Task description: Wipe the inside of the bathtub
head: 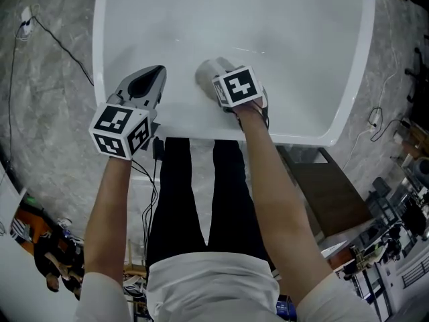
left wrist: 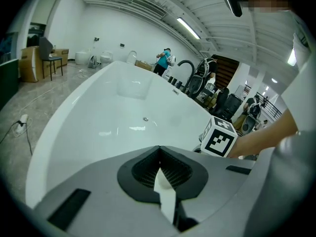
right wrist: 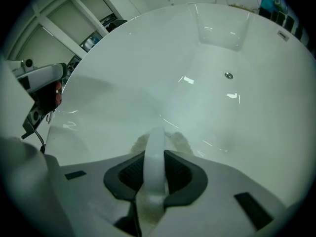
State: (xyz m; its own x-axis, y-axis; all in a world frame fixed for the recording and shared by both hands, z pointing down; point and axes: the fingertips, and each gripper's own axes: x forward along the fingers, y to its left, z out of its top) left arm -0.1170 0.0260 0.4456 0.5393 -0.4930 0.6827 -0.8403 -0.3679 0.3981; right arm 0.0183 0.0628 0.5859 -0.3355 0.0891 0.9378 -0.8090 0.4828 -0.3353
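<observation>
1. The right gripper (right wrist: pixel 154 174) is clamped on a pale wiper (right wrist: pixel 157 137), apparently pressing it against the bathtub (right wrist: pixel 163 73) wall just ahead.
2. The left gripper (left wrist: pixel 160 174), closed and seemingly empty, hovers beside it over the near rim, probably kept clear.

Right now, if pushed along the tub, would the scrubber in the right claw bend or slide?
The scrubber is likely stiff: its arched handle looks rigid in the right claw. It would probably slide easily, since the tub wall looks glossy.
</observation>
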